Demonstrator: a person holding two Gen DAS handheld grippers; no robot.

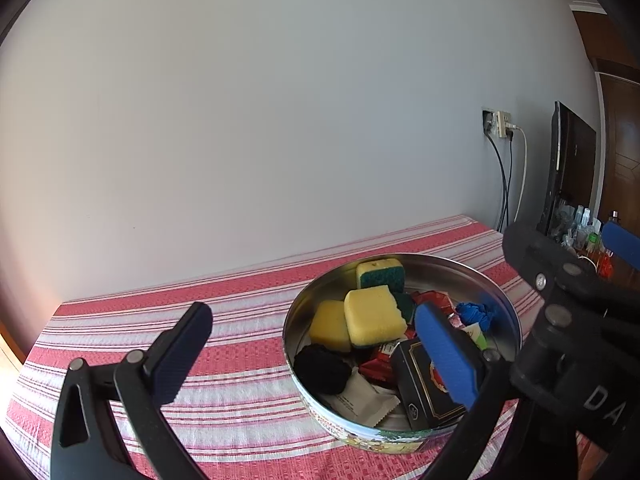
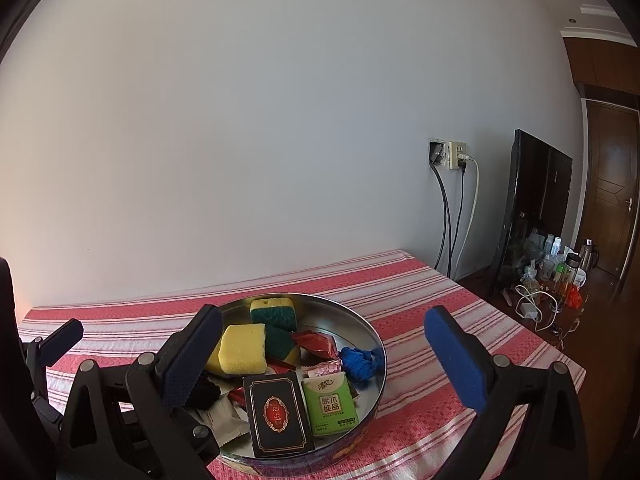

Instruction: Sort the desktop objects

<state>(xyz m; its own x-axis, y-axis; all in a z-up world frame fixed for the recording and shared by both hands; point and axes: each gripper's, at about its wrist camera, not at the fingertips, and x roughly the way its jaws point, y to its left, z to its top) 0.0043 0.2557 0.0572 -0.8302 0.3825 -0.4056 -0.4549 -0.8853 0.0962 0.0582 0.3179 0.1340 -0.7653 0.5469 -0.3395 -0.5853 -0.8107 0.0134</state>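
The tin sits on the striped table, round and shallow, low and a little left of centre in the right wrist view and toward 4 o'clock in the left one. Nearest in it lie a black box and, just beside it at 3 o'clock, a green pack; a white sachet lies at the box's 9 o'clock, with a black bundle by it. Further in come red candies, a blue bundle near the rim at 3 o'clock, and a yellow sponge. Another sponge leans green face out at the far wall, at 12 o'clock. The right claw hangs spread wide, empty, its blue pads straddling the tin's near half. The left claw is also spread and empty, its right finger over the box, its left one over bare cloth at 9 o'clock of the tin. Beyond the table, at 2 o'clock, cables drop from a wall socket, and a dark screen stands over a clutter of bottles.
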